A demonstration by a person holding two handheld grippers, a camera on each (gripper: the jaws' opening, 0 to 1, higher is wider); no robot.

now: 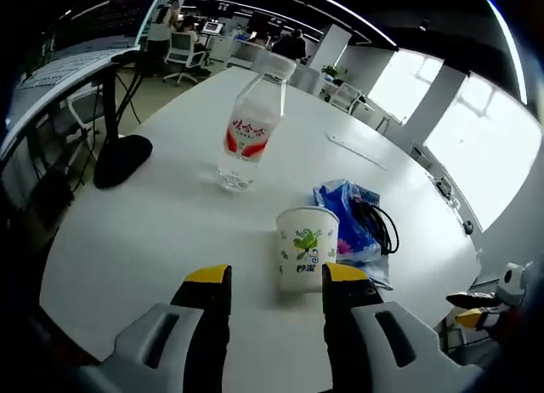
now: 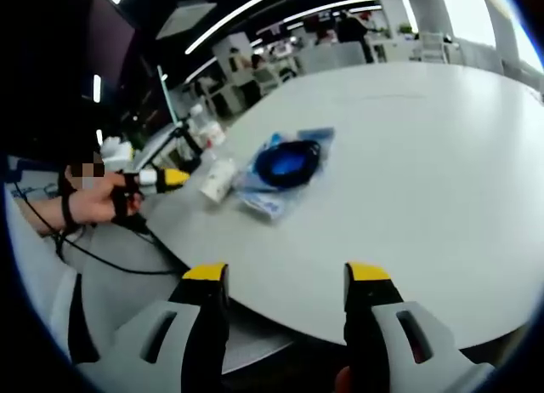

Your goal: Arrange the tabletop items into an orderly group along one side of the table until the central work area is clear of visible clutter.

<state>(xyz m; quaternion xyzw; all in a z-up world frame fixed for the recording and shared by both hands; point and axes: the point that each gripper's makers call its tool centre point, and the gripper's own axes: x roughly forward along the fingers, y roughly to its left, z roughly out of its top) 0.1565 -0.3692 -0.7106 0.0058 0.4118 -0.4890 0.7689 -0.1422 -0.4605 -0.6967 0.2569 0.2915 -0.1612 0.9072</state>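
A white paper cup with a green print stands upright just ahead of my open left gripper, nearer its right jaw and untouched. Behind the cup lies a blue plastic bag holding a black coiled cable. Farther off stands a clear water bottle with a red label. In the right gripper view, my right gripper hangs open over the table's near edge, with nothing between its jaws. Beyond it lie the blue bag and the cup. A hand holds the left gripper beside the cup.
The big white table has a black stand base with a pole at its left edge. A thin white strip lies farther back. The right gripper shows off the table's right edge. Office chairs and people stand far behind.
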